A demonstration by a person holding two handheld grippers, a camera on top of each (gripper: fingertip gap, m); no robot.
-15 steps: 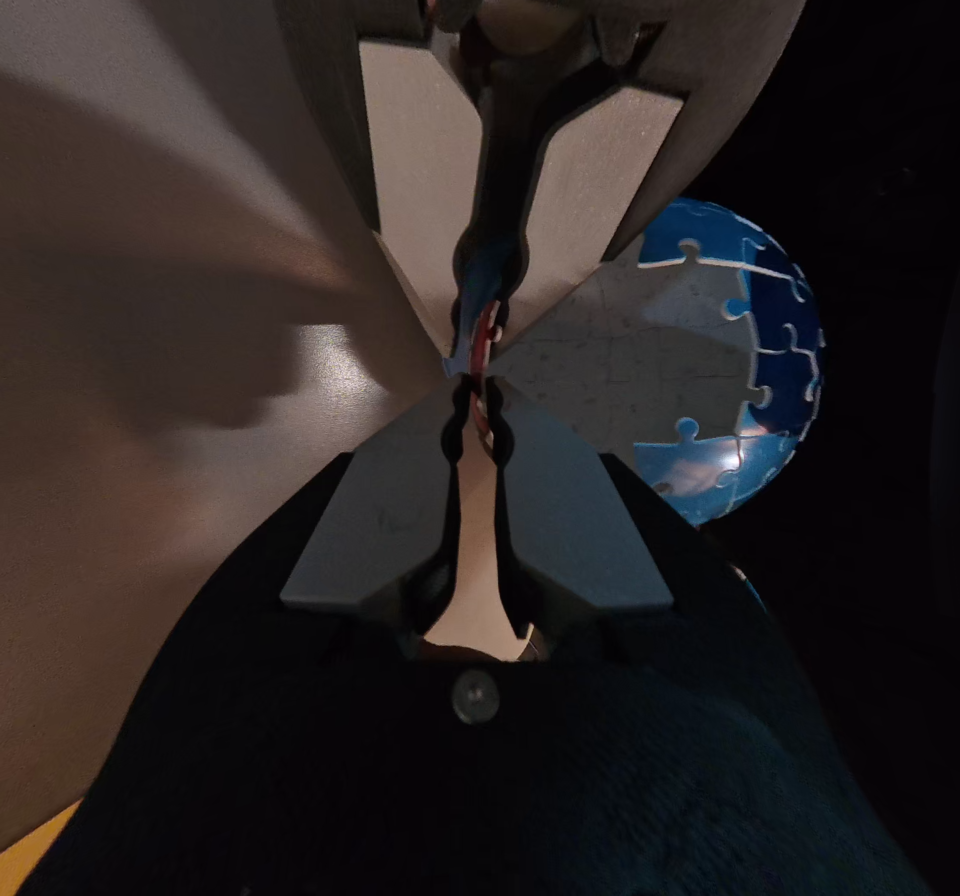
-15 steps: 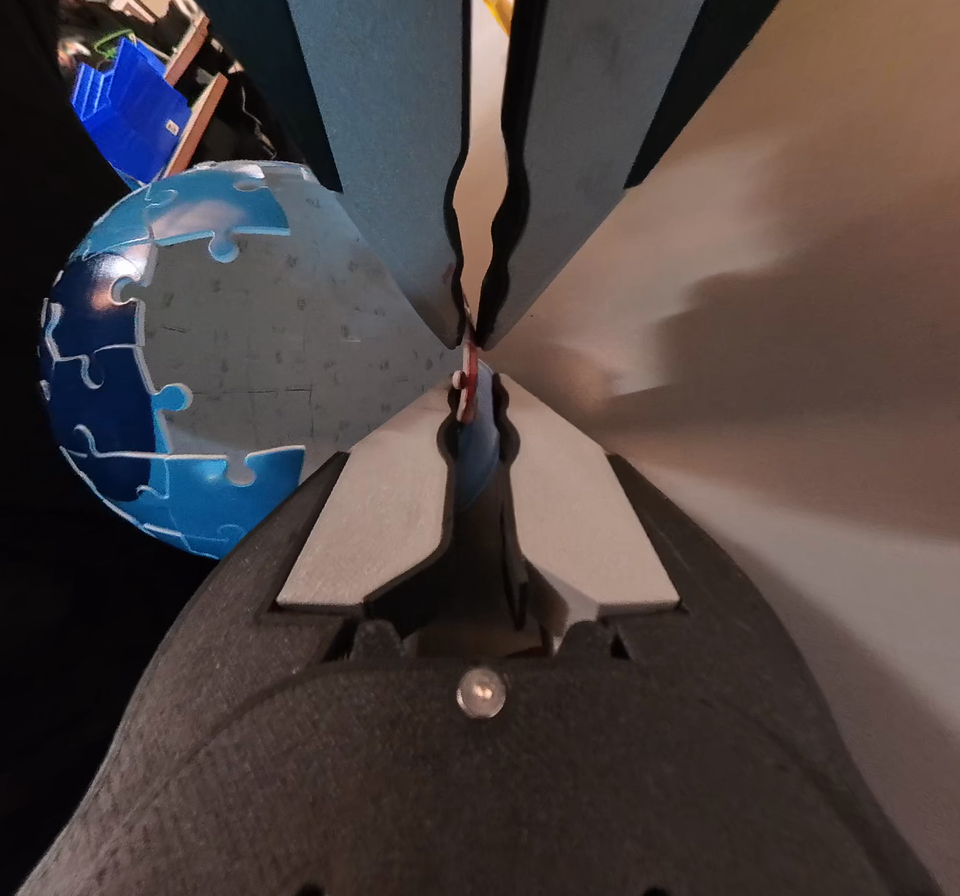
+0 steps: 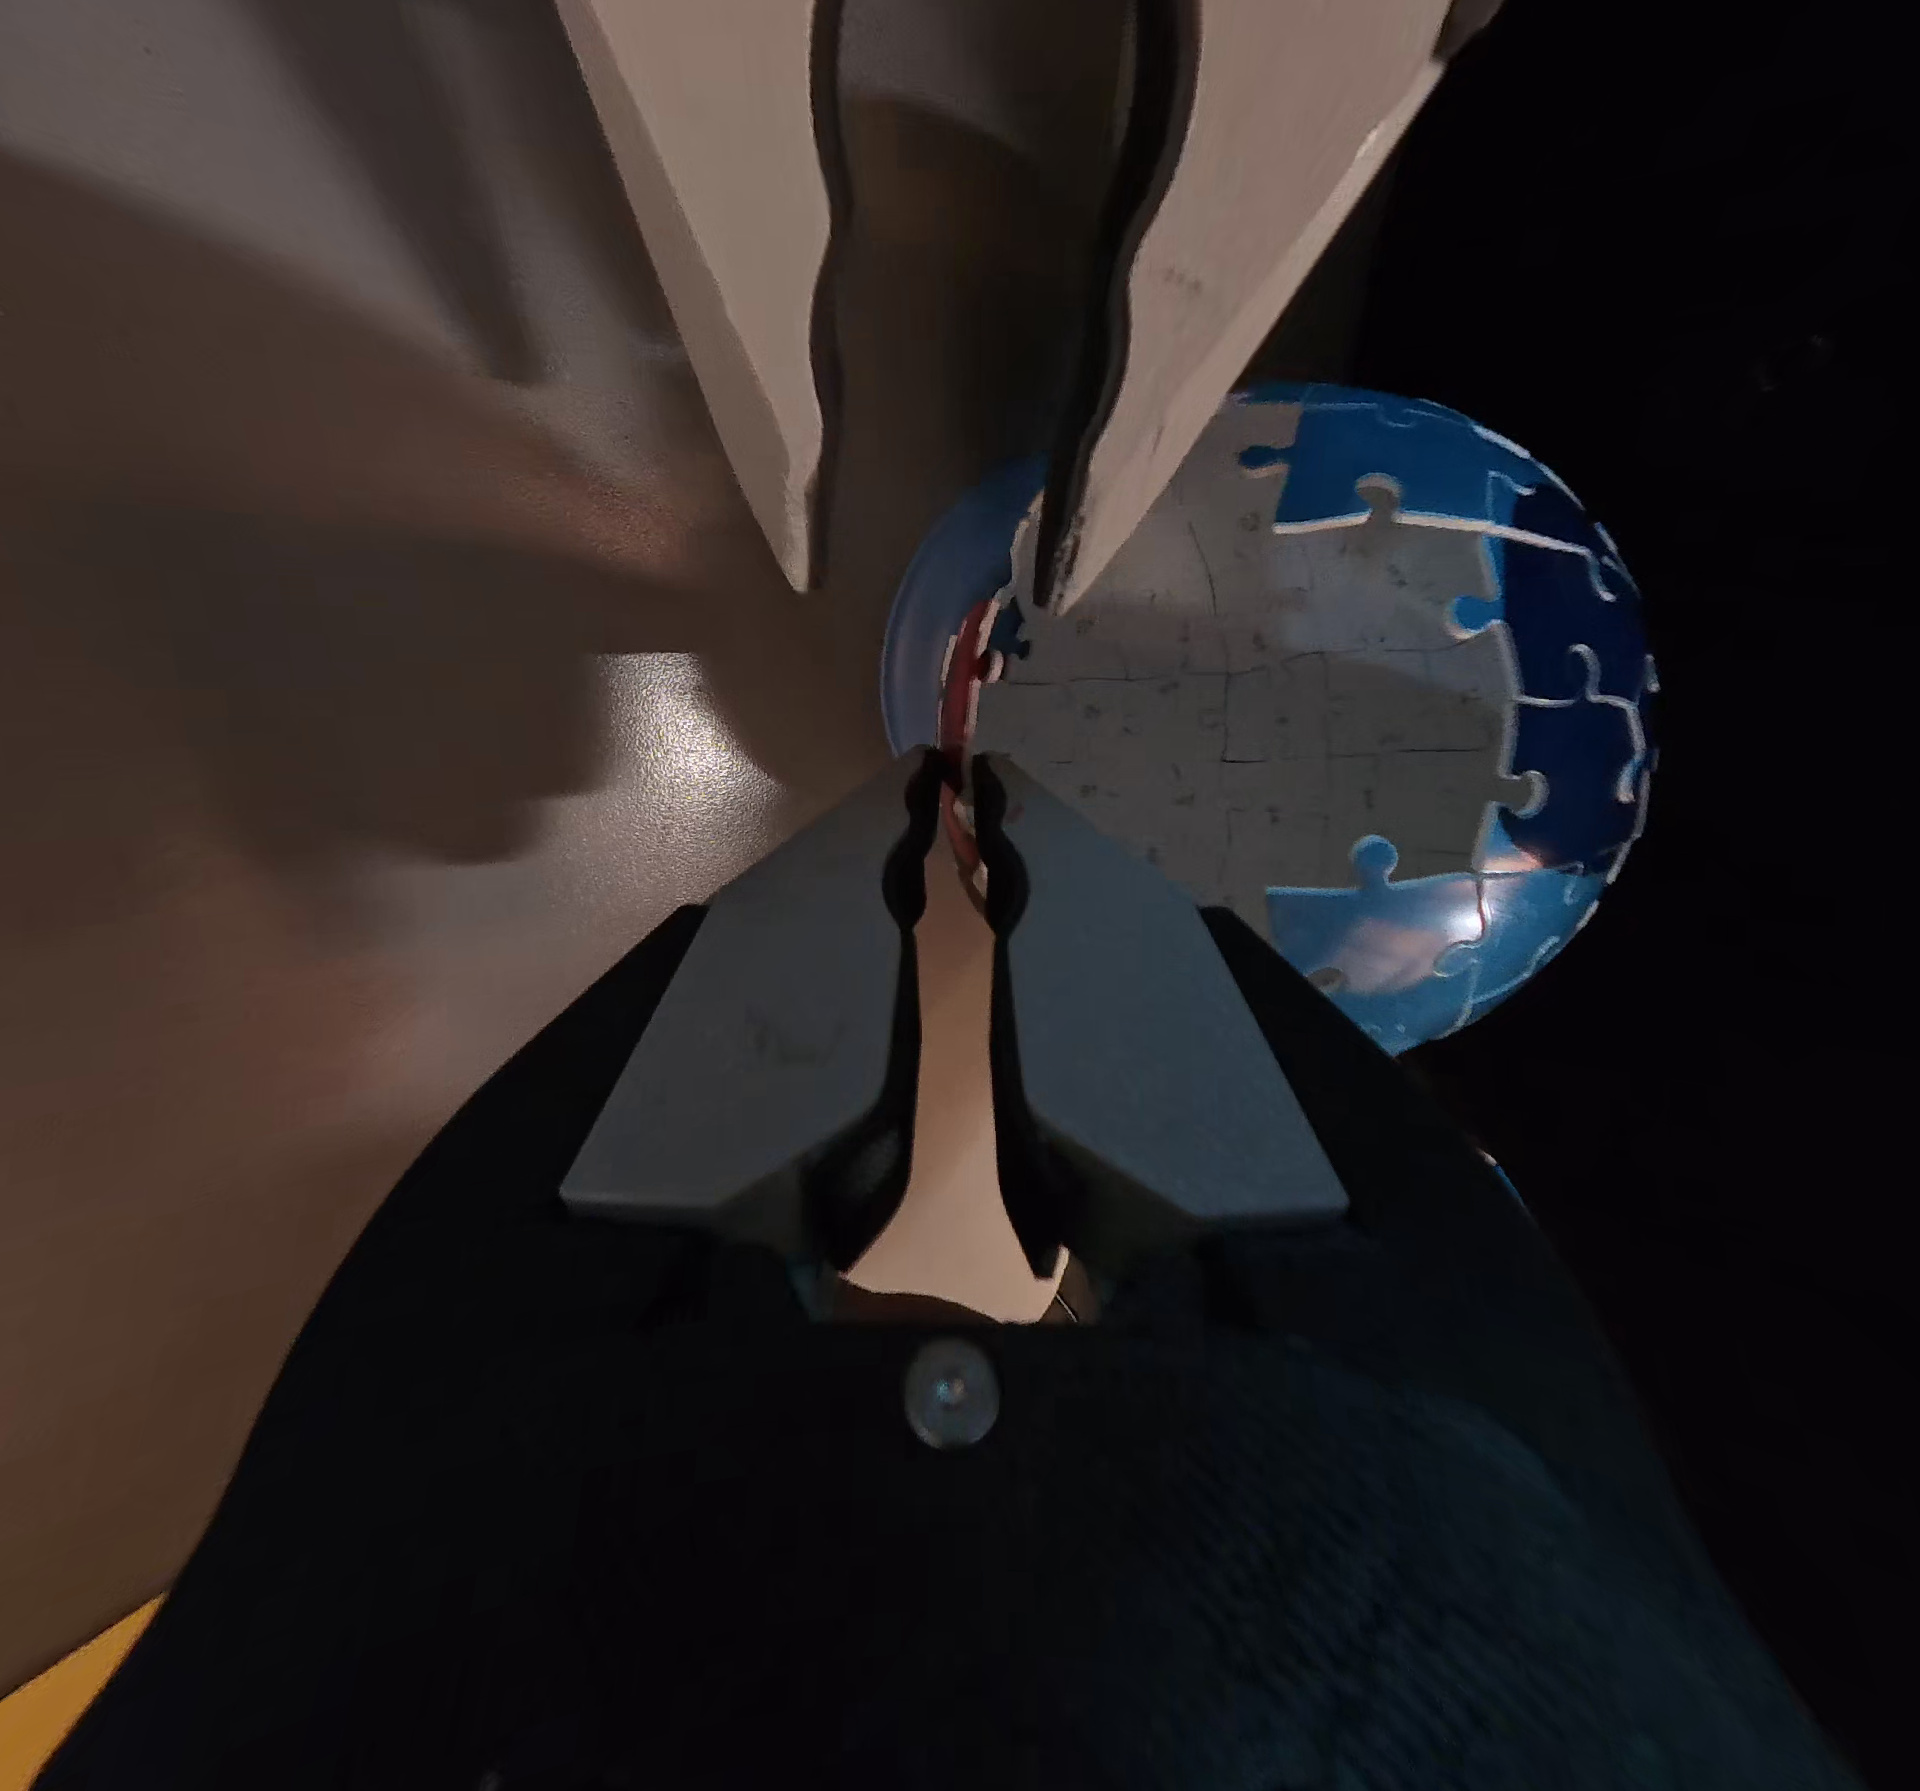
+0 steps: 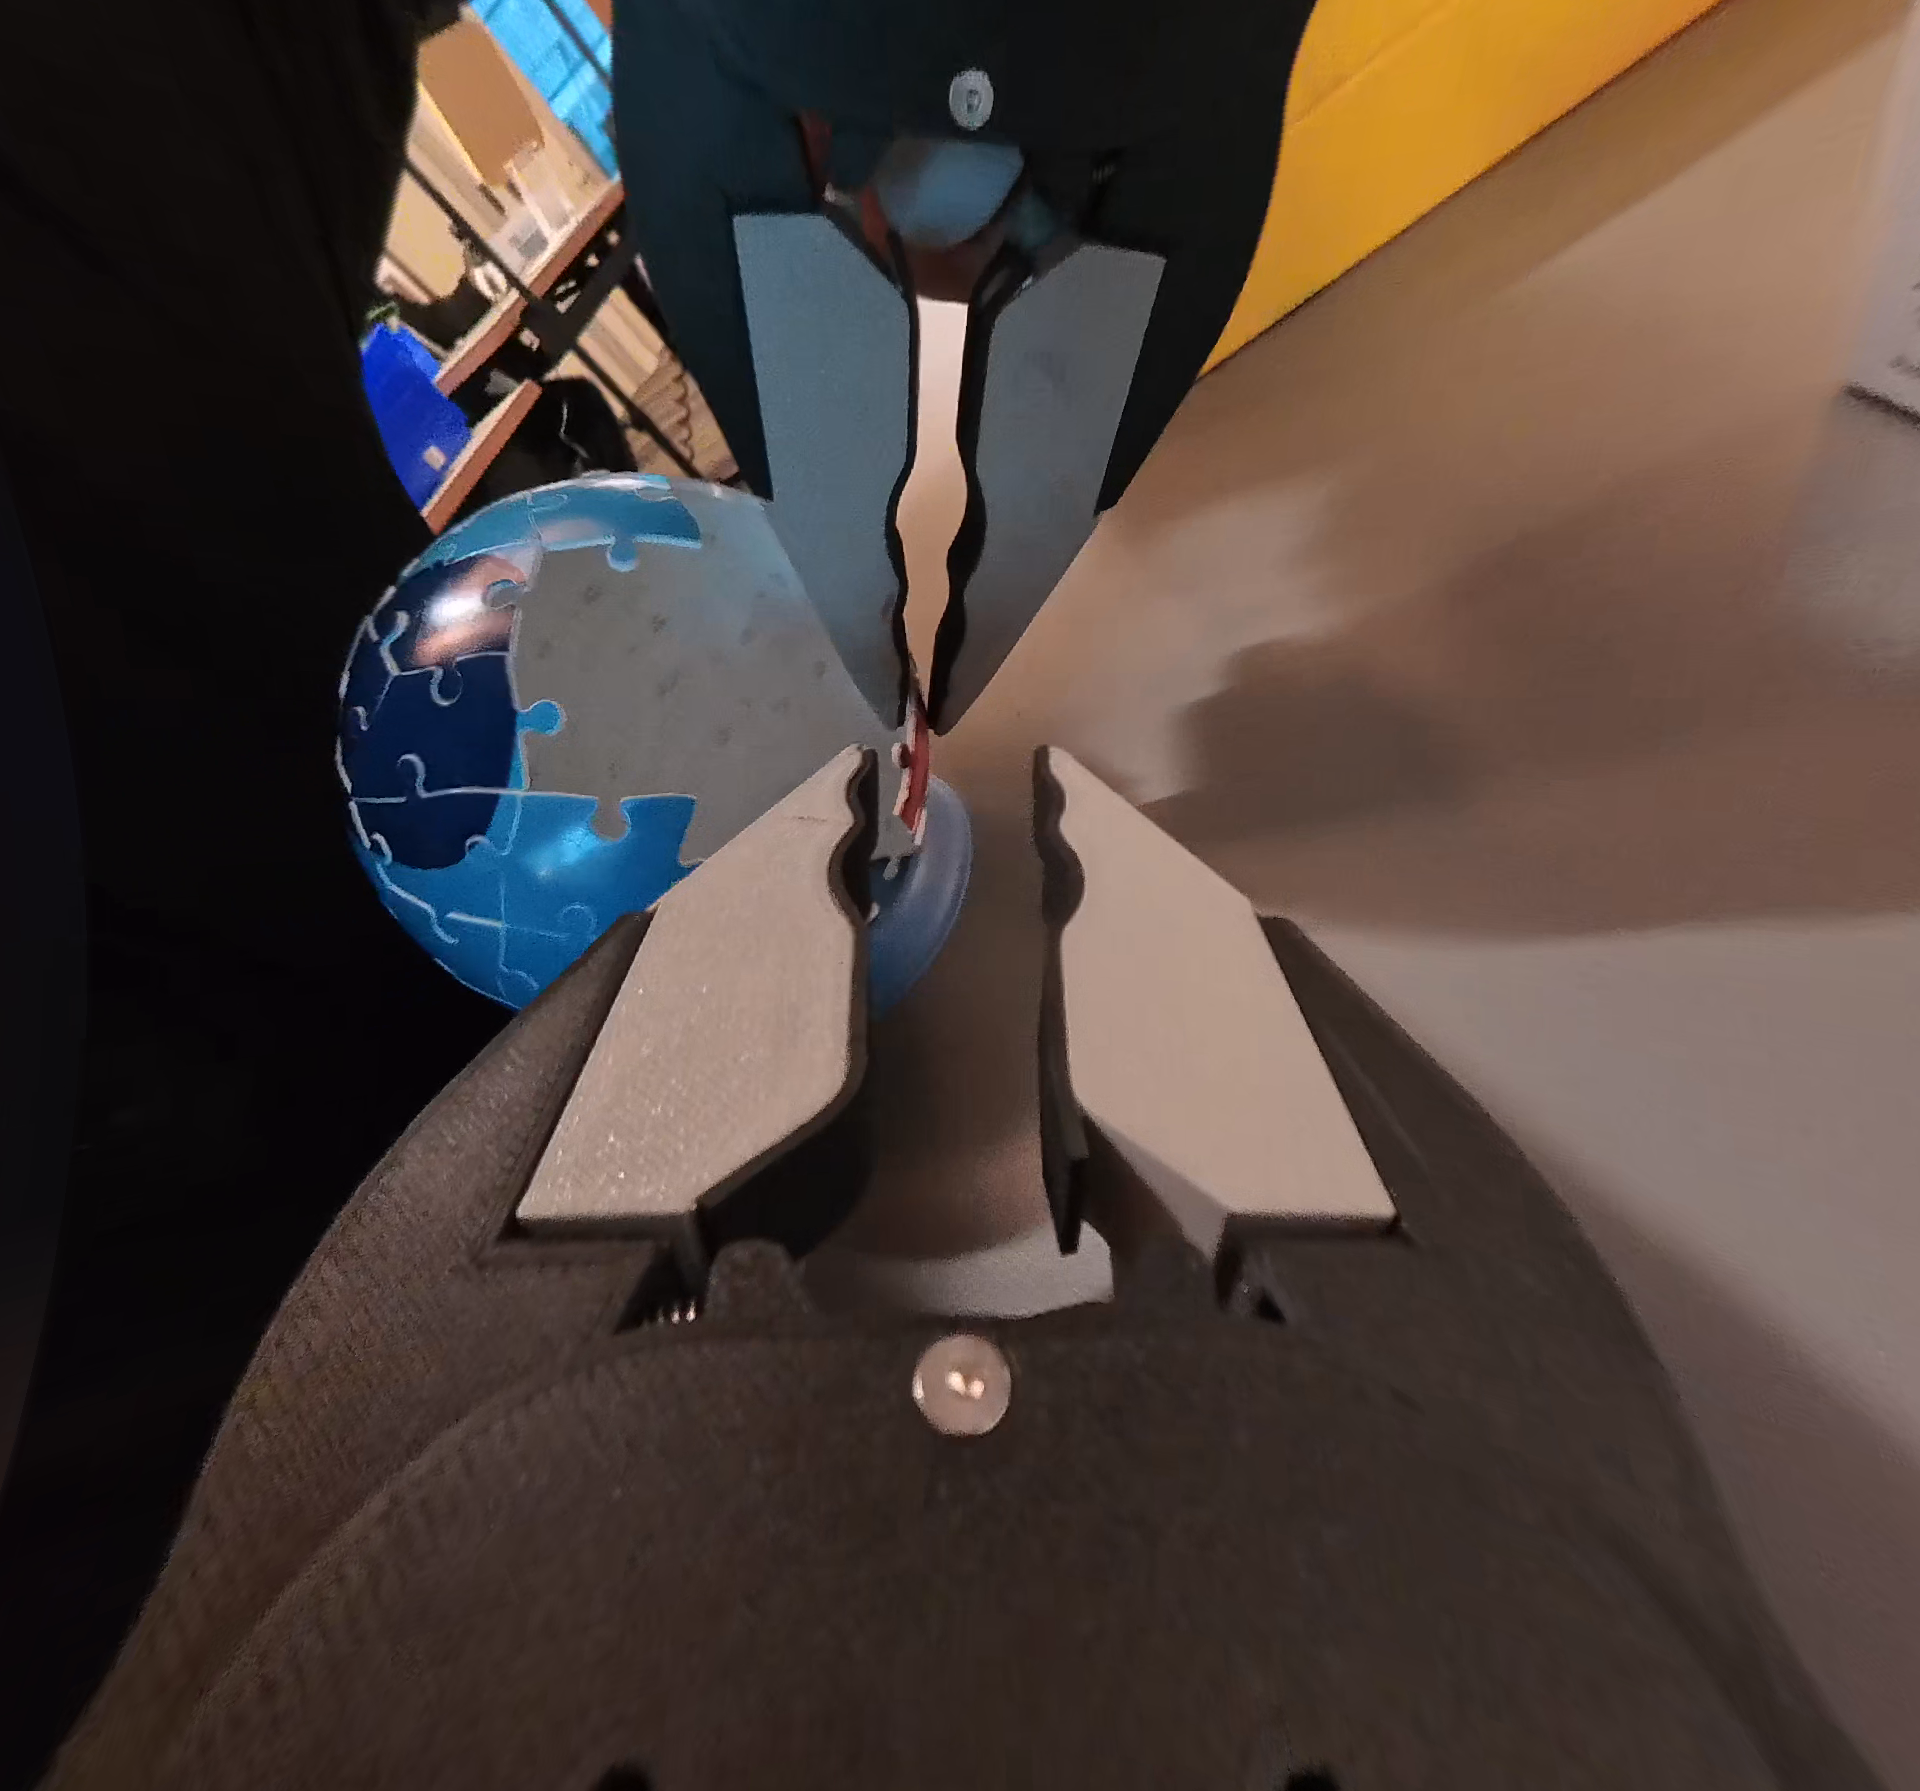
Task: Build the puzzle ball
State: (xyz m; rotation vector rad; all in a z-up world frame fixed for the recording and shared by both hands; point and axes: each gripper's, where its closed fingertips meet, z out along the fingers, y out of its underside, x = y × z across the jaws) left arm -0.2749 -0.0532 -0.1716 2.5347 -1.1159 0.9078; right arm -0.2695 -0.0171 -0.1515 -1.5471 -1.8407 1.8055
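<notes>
The puzzle ball is a part-built shell, glossy blue outside and grey inside, held above the pale table. It also shows in the right wrist view. My left gripper is shut on the shell's rim, on a red-and-white piece. The right wrist view shows this gripper coming down from the top, pinching that piece. My right gripper is open and empty, with its jaws on either side of the rim and not touching it. It enters the left wrist view from above.
The pale table stretches to the right, bordered by a yellow band. A white box sits at the far right edge. Shelves and a blue bin stand behind. Dark clothing fills the left side. The grippers' ends are close to 4 cm from one another.
My right gripper has opened, let go of the rim piece and pulled back a little. My left gripper stays shut on the rim. More of the ball shows.
</notes>
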